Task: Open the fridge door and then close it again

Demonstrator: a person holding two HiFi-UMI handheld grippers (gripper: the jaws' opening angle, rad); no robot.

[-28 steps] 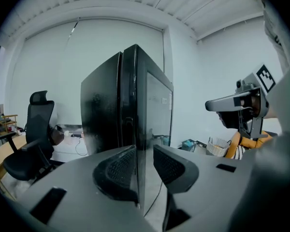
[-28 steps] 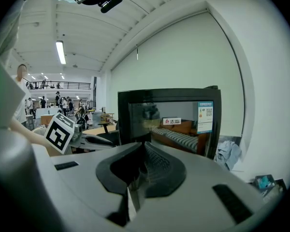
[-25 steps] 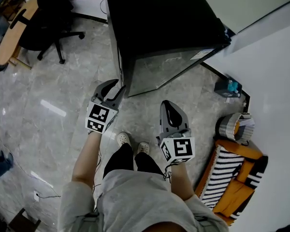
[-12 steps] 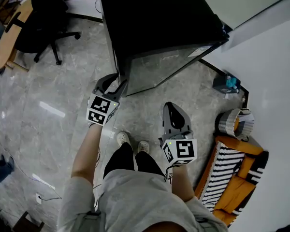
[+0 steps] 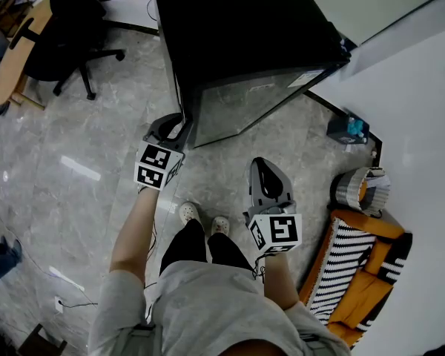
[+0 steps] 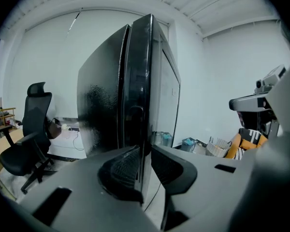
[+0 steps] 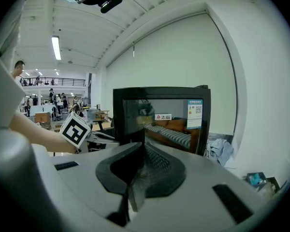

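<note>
We wear a light grey short-sleeved shirt (image 5: 208, 306), black trousers (image 5: 200, 247) and pale, perforated shoes (image 5: 188, 213). Our left gripper (image 5: 176, 124) and right gripper (image 5: 260, 163) have smooth grey shells that narrow toward the tips. Each carries a white cube printed with black square markers: the left cube (image 5: 158, 167) and the right cube (image 5: 274, 231). The pads (image 6: 123, 166) inside the jaws are dark and finely ribbed. A thin dark cable (image 5: 150, 262) trails beside our left leg.

The tall glossy black fridge (image 5: 245, 28) stands upright near the white wall (image 5: 419, 132), its reflective glass-fronted door (image 5: 245, 106) closed flush.
</note>
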